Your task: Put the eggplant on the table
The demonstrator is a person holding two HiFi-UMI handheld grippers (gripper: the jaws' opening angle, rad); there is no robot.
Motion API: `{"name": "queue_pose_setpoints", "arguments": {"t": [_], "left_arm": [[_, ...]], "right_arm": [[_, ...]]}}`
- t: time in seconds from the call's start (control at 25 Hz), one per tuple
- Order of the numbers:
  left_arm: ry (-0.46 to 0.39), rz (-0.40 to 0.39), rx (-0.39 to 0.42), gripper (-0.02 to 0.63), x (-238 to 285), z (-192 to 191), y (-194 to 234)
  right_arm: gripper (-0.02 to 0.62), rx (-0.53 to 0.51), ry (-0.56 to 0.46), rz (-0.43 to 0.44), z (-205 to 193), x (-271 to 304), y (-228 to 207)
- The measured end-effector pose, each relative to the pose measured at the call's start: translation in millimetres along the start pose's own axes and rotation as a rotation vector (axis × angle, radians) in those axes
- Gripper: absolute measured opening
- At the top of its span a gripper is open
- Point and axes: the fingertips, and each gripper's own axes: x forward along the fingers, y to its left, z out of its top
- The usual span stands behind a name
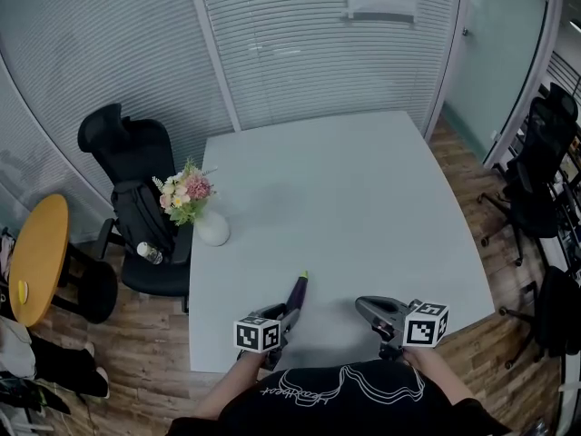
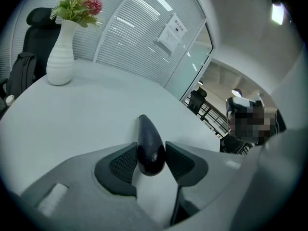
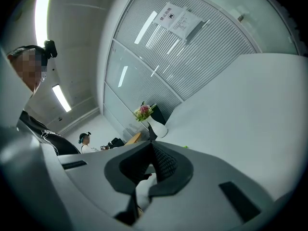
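A dark purple eggplant [image 1: 299, 291] with a green stem end is clamped between the pads of my left gripper [image 1: 289, 312], over the near part of the white table [image 1: 363, 180]. In the left gripper view the eggplant [image 2: 149, 143] sticks forward out of the left gripper [image 2: 150, 160], both pads pressing its sides. I cannot tell whether it touches the tabletop. My right gripper [image 1: 361, 305] hovers over the table's front edge to the right, its jaws together with nothing between them. The right gripper [image 3: 151, 146] points across the table.
A white vase of flowers [image 1: 211, 228] stands at the table's left edge. A black office chair [image 1: 127, 153] with a backpack [image 1: 143, 216] is beside it, a round yellow table [image 1: 36, 257] farther left. More dark chairs [image 1: 545, 153] stand at the right.
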Motion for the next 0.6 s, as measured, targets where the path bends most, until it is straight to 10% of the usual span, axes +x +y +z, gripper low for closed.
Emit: {"name": "queue_pose_setpoints", "arguments": {"t": [0.6], "left_arm": [[-0.005,0.050,-0.001,0.195,6.7,-9.0,14.3]], "right_arm": [[0.008,0.032,0.015,-0.020,-15.3,-7.6,-2.0]]}}
